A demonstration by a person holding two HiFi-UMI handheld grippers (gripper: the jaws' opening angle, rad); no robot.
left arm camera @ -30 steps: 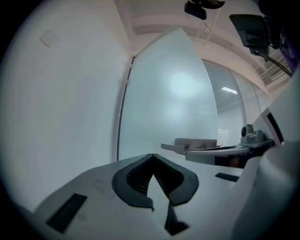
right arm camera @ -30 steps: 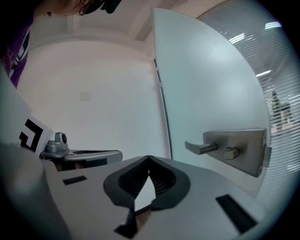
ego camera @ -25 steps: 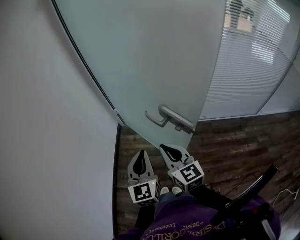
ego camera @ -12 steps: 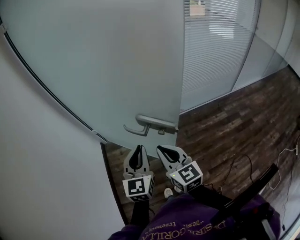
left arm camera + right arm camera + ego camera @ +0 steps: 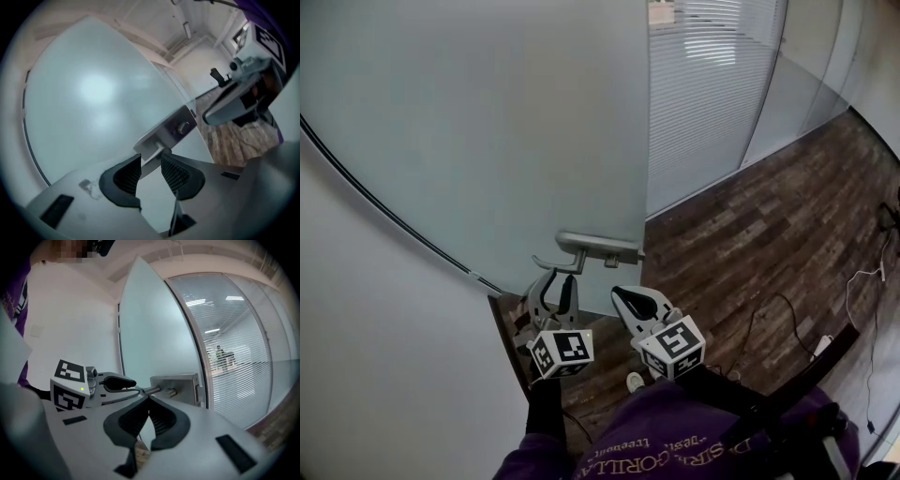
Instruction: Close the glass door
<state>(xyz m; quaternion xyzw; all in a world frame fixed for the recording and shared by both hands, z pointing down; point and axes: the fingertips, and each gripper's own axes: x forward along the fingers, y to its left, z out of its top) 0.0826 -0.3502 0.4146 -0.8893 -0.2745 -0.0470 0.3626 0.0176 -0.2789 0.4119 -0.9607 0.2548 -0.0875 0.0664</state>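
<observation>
Head view: the frosted glass door (image 5: 487,141) stands ajar right in front of the person. Its free edge runs down the middle of the picture, with the wooden floor (image 5: 750,234) and a slatted blind (image 5: 703,84) showing past it on the right. The metal handle (image 5: 595,247) sits low on that edge, lever pointing left. The left gripper (image 5: 553,292) is up just beneath the lever's end, and its jaws have just been opening. They stand well apart now, the lever's tip right at the mouth of the gap, nothing clamped. In the left gripper view that tip sits just above the two ribbed pads (image 5: 126,173), which do not press on it. The right gripper (image 5: 633,302) hangs just below the handle's plate, near the door's edge, jaws closed tip to tip with nothing between them.
</observation>
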